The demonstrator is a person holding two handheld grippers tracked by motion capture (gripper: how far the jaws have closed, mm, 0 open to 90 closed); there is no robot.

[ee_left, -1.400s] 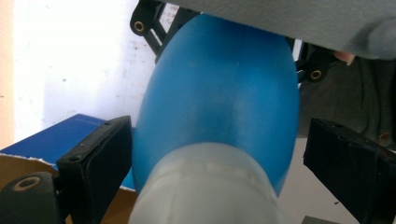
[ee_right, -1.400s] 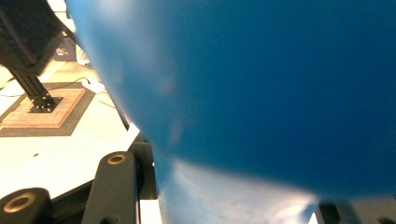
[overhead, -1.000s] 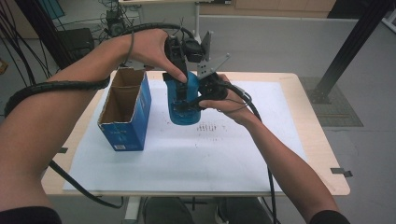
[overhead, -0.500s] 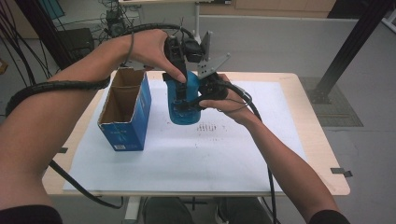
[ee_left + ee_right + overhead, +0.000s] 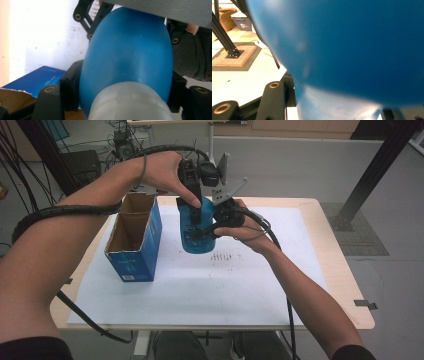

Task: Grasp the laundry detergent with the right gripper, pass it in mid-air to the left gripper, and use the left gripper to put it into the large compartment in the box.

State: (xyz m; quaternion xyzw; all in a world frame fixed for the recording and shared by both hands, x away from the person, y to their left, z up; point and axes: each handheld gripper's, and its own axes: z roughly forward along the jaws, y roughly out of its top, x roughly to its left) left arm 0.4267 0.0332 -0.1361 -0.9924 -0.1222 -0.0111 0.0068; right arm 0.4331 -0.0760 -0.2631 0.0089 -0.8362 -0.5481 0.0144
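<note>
Jaws of the left gripper [image 5: 196, 217] had just been closed onto the blue bottle [image 5: 196, 232], already clamped by the right gripper [image 5: 216, 222] above mid-table, right of the open box [image 5: 134, 242], so a two-handed hold seemed secured.

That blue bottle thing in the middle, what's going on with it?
A person is holding the blue bottle above the table with two hand-held grippers. The right gripper is clamped on it from the side. The left gripper comes in from above; its jaws have just been closing and now press on the bottle's sides, near its pale end. An open blue cardboard box stands beside it on the white sheet.
</note>
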